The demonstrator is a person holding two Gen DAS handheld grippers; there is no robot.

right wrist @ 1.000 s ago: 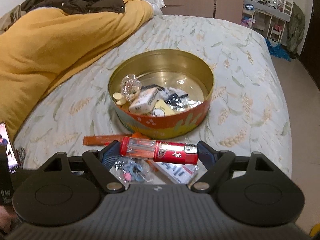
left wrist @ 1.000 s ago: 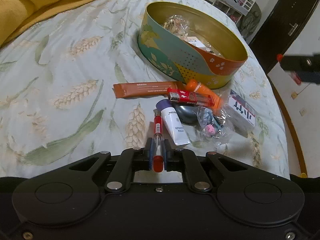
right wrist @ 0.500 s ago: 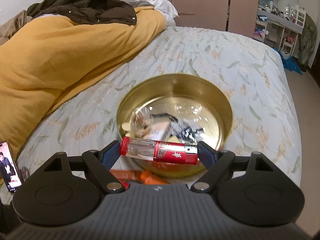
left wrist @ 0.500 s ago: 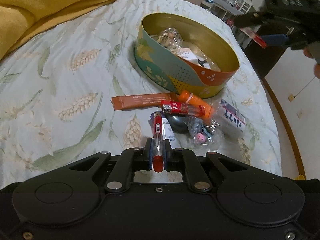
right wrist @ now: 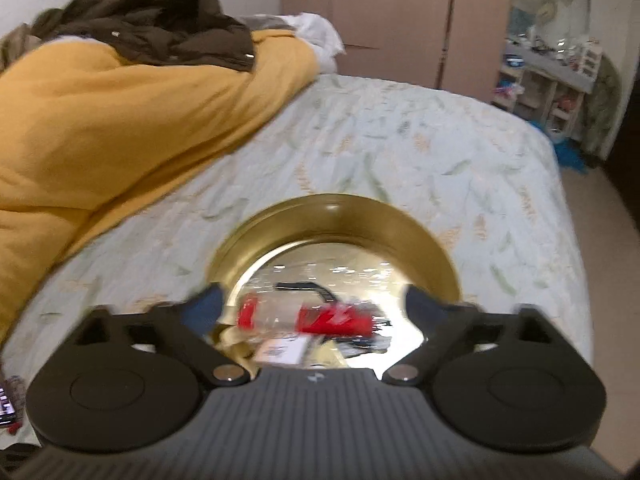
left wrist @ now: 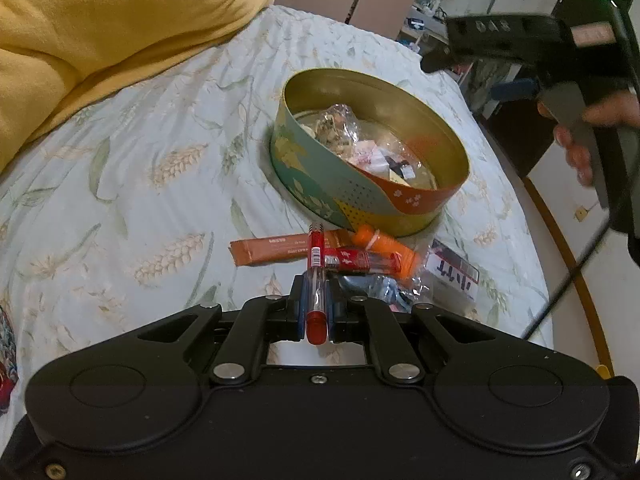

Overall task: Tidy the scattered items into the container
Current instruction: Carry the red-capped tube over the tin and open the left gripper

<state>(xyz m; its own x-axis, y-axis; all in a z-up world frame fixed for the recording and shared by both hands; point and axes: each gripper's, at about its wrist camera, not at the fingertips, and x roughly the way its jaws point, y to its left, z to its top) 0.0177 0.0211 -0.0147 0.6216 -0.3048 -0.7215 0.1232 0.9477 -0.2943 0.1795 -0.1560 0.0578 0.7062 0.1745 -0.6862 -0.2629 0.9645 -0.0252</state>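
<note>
The left gripper (left wrist: 316, 304) pinches a clear pen with a red cap (left wrist: 317, 280) between its closed fingers, the pen pointing ahead of the fingertips toward the round tin (left wrist: 320, 184). Just beyond the fingertips lie an orange wrapper (left wrist: 272, 250), a red lighter (left wrist: 360, 260) and an orange tube (left wrist: 384, 242), close beside the tin's wall. The right gripper (right wrist: 312, 308) hangs over the tin (right wrist: 336, 216), jaws opening; a second red lighter (right wrist: 316, 316), blurred, sits between the spread fingers, clear of both pads.
</note>
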